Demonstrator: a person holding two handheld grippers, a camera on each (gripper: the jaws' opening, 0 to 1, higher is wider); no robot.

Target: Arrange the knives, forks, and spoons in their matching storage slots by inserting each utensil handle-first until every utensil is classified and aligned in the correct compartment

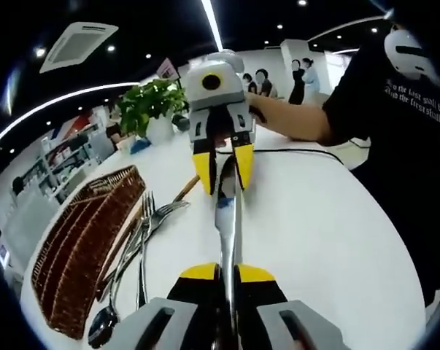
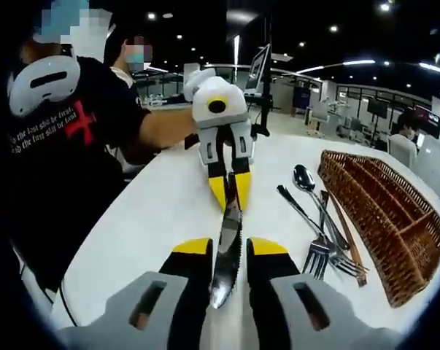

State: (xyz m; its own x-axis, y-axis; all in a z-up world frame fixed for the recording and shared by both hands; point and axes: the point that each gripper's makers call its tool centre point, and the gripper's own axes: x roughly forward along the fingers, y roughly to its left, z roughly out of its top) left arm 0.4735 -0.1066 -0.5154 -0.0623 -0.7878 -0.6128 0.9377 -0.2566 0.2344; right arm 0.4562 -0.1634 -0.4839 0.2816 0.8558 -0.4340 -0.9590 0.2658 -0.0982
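Two handheld grippers face each other across a white counter (image 1: 329,233), a single table knife (image 1: 228,219) stretched between them. In the left gripper view, the left gripper (image 1: 229,275) has its yellow-tipped jaws nearly closed on one end of the knife, while the right gripper (image 1: 224,169) meets it from the far side, jaws drawn in against the knife's other end. The right gripper view shows the same handover from the opposite side: the knife (image 2: 227,248) lies blade-end between the right gripper's (image 2: 230,255) jaws (serrated edge visible, the tip reaching back toward the camera), and the left gripper (image 2: 230,188) pinches the far end.

Beside the knife, a loose pile of forks (image 1: 148,219) and a spoon (image 1: 103,321) lies on the counter, touching one another, just beside a woven wicker storage tray (image 1: 81,248). In the right gripper view the tray (image 2: 387,219) shows long compartments; a spoon (image 2: 304,178) and forks (image 2: 325,251) lie next to it.

A person in a black printed shirt (image 2: 52,168) holds the grippers. A potted green plant (image 1: 150,106) stands at the counter's far end.
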